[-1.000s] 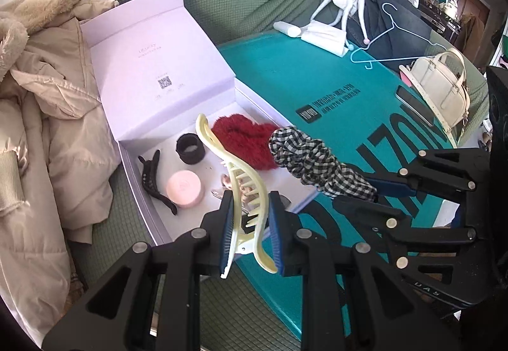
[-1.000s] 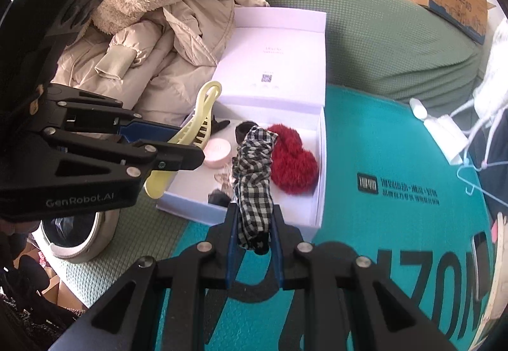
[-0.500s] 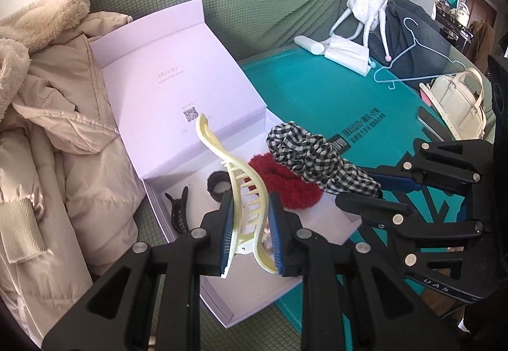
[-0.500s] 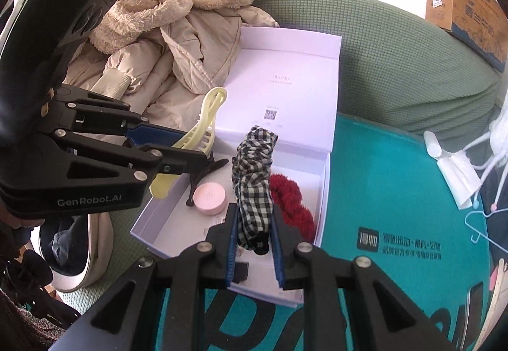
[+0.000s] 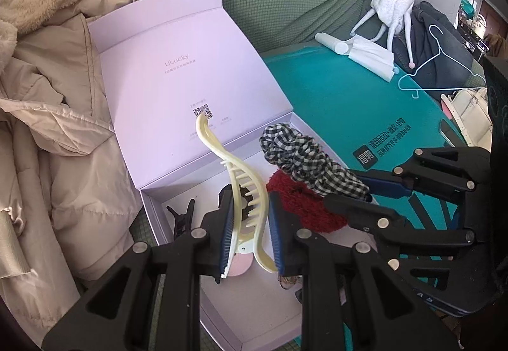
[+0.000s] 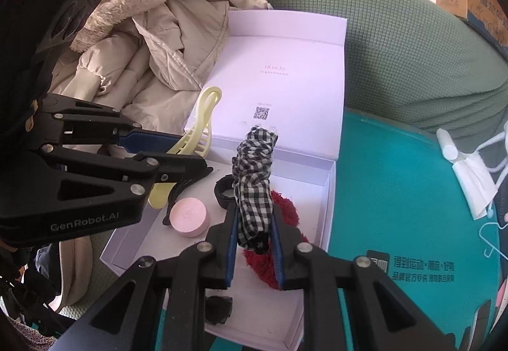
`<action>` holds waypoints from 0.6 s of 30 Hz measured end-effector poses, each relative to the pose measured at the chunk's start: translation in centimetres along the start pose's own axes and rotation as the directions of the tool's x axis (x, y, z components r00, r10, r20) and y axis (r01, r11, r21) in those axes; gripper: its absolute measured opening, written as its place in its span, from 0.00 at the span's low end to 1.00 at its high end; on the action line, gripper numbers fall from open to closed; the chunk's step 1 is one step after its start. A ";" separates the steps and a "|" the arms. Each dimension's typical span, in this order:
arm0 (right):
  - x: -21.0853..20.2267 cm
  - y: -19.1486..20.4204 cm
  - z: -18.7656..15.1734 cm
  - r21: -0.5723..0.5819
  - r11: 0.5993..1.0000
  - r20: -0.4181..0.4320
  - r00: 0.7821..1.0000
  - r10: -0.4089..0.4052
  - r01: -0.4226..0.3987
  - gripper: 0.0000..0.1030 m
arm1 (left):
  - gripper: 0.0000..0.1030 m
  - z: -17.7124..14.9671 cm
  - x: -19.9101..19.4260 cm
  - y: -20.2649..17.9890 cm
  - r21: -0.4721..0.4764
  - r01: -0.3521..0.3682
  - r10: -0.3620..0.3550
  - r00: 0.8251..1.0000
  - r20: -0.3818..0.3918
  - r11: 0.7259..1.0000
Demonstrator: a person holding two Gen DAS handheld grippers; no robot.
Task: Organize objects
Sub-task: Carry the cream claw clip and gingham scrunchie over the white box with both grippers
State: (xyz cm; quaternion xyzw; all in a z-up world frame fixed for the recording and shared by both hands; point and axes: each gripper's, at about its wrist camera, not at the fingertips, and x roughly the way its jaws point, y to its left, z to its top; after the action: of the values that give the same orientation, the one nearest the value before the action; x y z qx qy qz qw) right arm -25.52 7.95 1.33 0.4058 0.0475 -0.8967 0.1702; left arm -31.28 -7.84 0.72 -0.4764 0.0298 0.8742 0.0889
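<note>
My left gripper is shut on a cream claw hair clip, held upright above the open lilac box. Beside it, my right gripper is shut on a black-and-white checked scrunchie that stands up from its jaws over the same box. In the left wrist view the scrunchie and the right gripper come in from the right. Inside the box lie a red fuzzy scrunchie, a pink round case, a black hair band and a black clip.
The box's lid stands open at the back against a beige padded coat. The box sits at the edge of a teal mat on a green cover. A white tube, tissues, a hanger and a white bag lie farther right.
Both grippers have carried their items toward the box and now hang over its inside; the box and its lid loom larger. Neither grip has altered.
</note>
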 end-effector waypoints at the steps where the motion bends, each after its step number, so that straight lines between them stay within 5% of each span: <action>1: 0.5 0.0 -0.1 -0.005 1.000 -0.001 1.000 0.001 -0.001 0.18 | 0.19 -0.1 0.5 0.1 -0.003 -0.005 0.005 1.000 0.001 1.000; 18: 6.8 -2.4 -1.0 0.049 0.998 -0.062 0.998 -0.029 0.032 0.18 | 0.19 -0.5 9.0 0.9 -0.037 -0.025 0.022 0.997 -0.074 0.999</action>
State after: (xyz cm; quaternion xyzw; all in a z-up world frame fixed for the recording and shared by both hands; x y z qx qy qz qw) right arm -29.81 8.65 -4.57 0.4363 0.0364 -0.8873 0.1451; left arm -35.84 -7.66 -7.15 -0.5094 0.0220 0.8575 0.0686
